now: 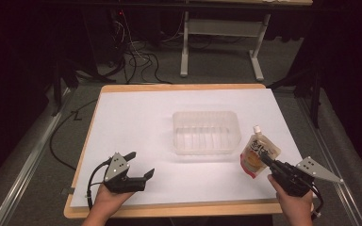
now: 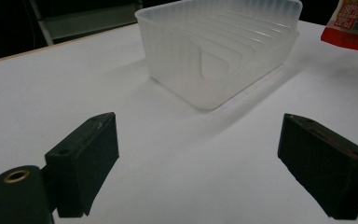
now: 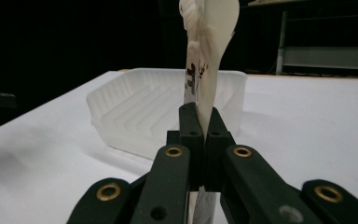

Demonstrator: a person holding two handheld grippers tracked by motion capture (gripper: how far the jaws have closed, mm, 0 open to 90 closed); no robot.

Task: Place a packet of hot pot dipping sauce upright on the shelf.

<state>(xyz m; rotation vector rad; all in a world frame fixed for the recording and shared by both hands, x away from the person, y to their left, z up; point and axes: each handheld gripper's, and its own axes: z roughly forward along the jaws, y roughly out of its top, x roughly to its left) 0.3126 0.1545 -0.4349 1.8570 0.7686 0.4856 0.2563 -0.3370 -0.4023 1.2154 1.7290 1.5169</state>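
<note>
- the table [image 1: 136, 108], under a white sheet, is the work surface; both grippers come in over its near edge.
- the clear plastic tub [image 1: 206, 132] sits near the middle, open side up and with nothing in it, likely placed there to receive something.
- the left gripper [image 1: 139, 165] rests near the front left, jaws spread wide and grasping nothing, aimed toward the tub as if waiting.
- the right gripper [image 1: 267, 161] is clenched on the pouch [image 1: 258, 153], pinching its lower part so it stands upright, spout on top, just right of the tub.
</note>
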